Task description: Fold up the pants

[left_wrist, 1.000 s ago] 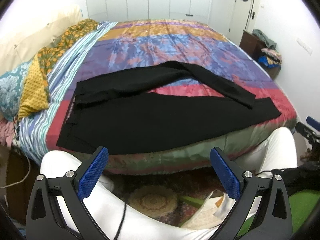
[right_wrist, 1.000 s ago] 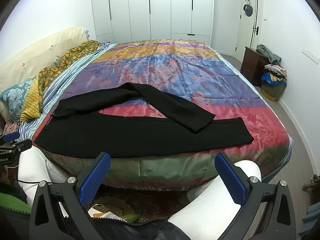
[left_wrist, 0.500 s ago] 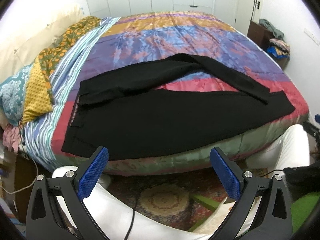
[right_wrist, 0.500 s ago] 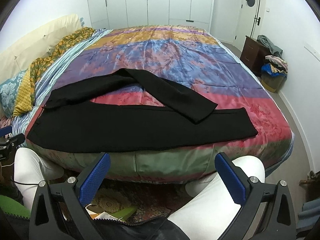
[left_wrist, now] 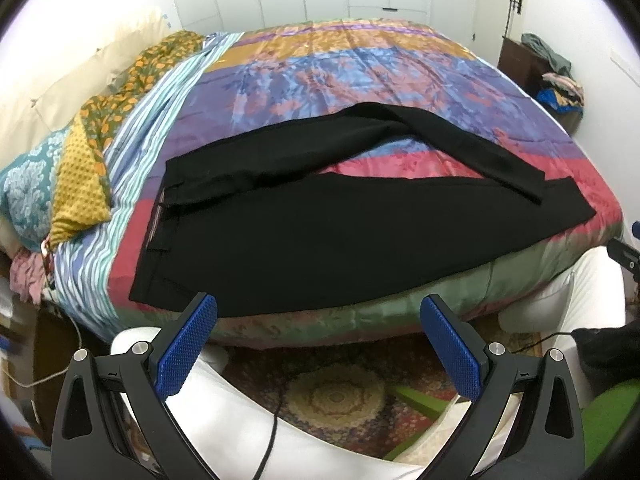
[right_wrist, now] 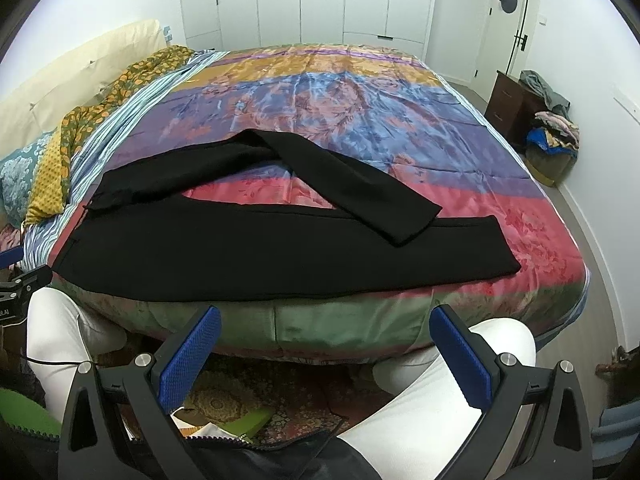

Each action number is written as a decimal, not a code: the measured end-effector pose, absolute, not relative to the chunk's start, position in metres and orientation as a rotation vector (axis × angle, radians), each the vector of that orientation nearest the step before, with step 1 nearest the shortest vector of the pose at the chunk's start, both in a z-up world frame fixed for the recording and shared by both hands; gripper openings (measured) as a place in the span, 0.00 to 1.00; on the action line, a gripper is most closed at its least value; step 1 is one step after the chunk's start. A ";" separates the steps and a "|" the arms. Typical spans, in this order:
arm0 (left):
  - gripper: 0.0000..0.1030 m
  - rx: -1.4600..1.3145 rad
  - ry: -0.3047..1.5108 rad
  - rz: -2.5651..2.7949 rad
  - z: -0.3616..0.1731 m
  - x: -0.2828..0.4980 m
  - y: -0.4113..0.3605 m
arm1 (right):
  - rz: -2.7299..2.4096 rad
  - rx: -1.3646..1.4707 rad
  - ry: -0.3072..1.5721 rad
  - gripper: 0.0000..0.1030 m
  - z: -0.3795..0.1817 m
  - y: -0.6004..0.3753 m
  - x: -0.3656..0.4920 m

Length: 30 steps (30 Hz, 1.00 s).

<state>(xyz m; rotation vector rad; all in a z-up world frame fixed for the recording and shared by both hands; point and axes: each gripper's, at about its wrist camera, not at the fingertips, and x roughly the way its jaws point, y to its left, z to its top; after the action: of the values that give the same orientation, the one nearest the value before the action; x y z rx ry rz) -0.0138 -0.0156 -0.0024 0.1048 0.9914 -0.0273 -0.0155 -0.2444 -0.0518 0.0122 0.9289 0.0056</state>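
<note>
- Pants (left_wrist: 340,240), black, lay spread across the near edge of a bed (left_wrist: 360,64) covered in a bright patchwork quilt, waistband toward the pillows on the left, hems toward the right.
- One leg ran straight along the bed's front edge; the other leg (right_wrist: 352,184) bent back and crossed over it near the hem, leaving a triangle of quilt showing between them.
- Left gripper (left_wrist: 318,344) hung below the bed edge with its blue pads spread wide, holding nothing, well apart from the cloth.
- Right gripper (right_wrist: 326,354) was likewise spread wide and empty, low in front of the mattress.
- Compared with a second before, both views had drawn closer and higher over the bed, so the pants filled more of each view; the cloth itself had not shifted.
- Judged from this, the approach was under way and folding had not begun; the crossed leg probably needed straightening first.
</note>
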 end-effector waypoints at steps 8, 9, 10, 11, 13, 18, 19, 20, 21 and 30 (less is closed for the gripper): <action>0.99 0.092 1.001 -0.020 -0.006 -0.015 -0.014 | 0.041 -0.015 0.928 1.00 -0.053 -0.236 -0.017; 0.99 0.095 1.000 -0.018 -0.007 -0.015 -0.015 | 0.047 -0.014 0.924 1.00 -0.053 -0.237 -0.018; 0.99 0.098 0.998 -0.015 -0.007 -0.014 -0.015 | 0.053 -0.013 0.920 1.00 -0.052 -0.236 -0.019; 0.99 0.099 0.996 -0.012 -0.008 -0.014 -0.015 | 0.058 -0.013 0.916 1.00 -0.052 -0.236 -0.020; 0.99 0.097 0.996 -0.012 -0.009 -0.013 -0.016 | 0.071 -0.012 0.908 1.00 -0.052 -0.236 -0.021; 0.99 0.089 1.008 -0.010 -0.009 -0.010 -0.016 | 0.084 -0.020 0.906 1.00 -0.051 -0.235 -0.020; 0.99 0.090 1.008 -0.009 -0.009 -0.009 -0.016 | 0.085 -0.018 0.907 1.00 -0.052 -0.236 -0.019; 0.99 0.091 1.008 -0.007 -0.009 -0.009 -0.016 | 0.086 -0.015 0.907 1.00 -0.052 -0.236 -0.019; 0.99 0.091 1.011 -0.006 -0.010 -0.008 -0.015 | 0.086 -0.011 0.911 1.00 -0.053 -0.236 -0.018; 0.99 0.097 1.028 0.000 -0.018 -0.004 -0.015 | 0.104 -0.006 0.937 1.00 -0.060 -0.234 -0.014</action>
<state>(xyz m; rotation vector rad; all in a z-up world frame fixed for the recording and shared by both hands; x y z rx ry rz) -0.0041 -0.0146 -0.0176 0.0968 1.0281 0.0001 -0.0137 -0.2341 -0.0596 -0.0064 0.9372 0.1044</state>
